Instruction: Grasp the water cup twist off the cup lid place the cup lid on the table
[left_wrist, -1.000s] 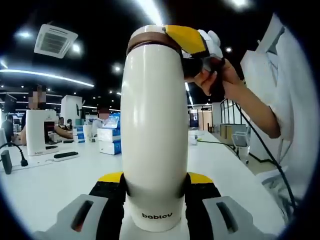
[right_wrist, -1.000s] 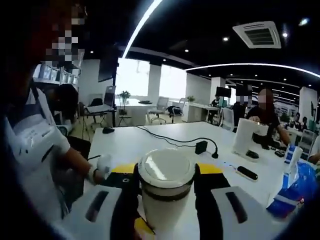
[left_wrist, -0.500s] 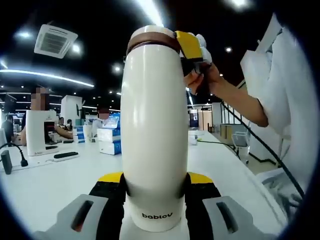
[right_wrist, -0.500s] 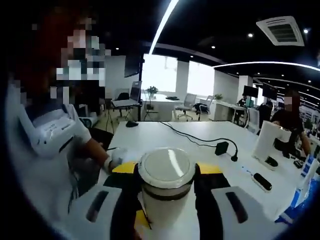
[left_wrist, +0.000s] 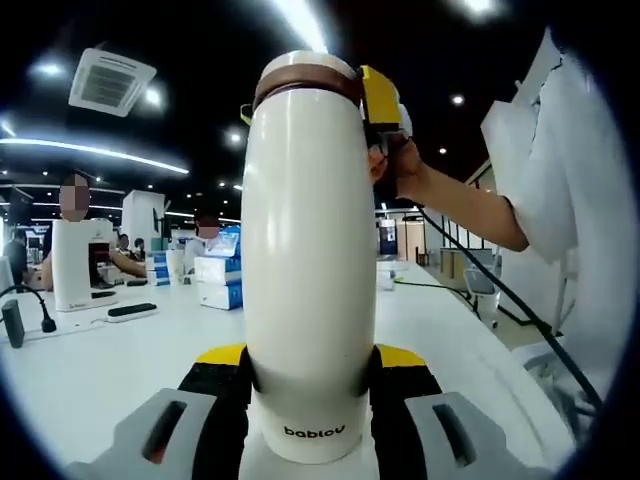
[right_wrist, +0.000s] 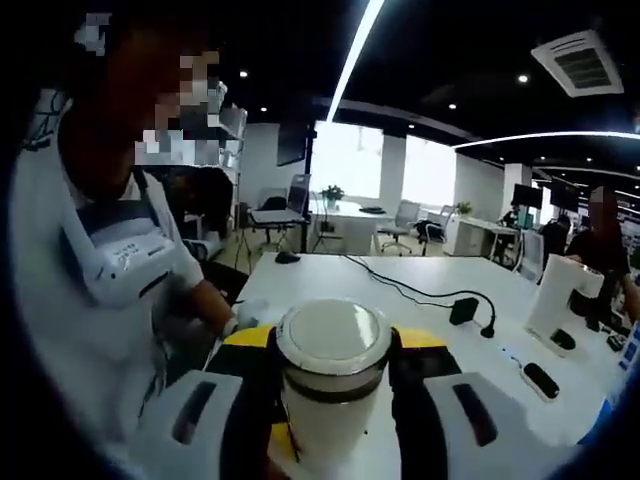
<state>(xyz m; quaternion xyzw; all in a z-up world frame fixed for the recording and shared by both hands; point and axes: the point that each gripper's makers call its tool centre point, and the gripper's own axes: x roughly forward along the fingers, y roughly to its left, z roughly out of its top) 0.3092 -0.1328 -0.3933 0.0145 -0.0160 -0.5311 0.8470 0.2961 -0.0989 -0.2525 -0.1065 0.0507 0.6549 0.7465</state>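
A tall white water cup (left_wrist: 310, 260) with a brown band under its lid (left_wrist: 305, 66) stands upright between my left gripper's (left_wrist: 310, 362) black and yellow jaws, which are shut on its base. At the top, my right gripper (left_wrist: 381, 96) grips the lid, held by a person's hand (left_wrist: 400, 170). In the right gripper view I look down on the round white lid (right_wrist: 332, 335). My right gripper (right_wrist: 332, 348) is shut on it, with the cup body (right_wrist: 322, 425) below.
The white table (left_wrist: 110, 360) carries a white machine (left_wrist: 78, 265), a dark remote (left_wrist: 131, 312) and stacked boxes (left_wrist: 216, 281). A black cable with an adapter (right_wrist: 462, 309) crosses the table. The person's white sleeve (left_wrist: 560, 200) is close on the right.
My right gripper has turned around the lid: its yellow jaw has swung from the cup's front toward the right side. The right gripper view's background has swept sideways. The cup body has stayed still.
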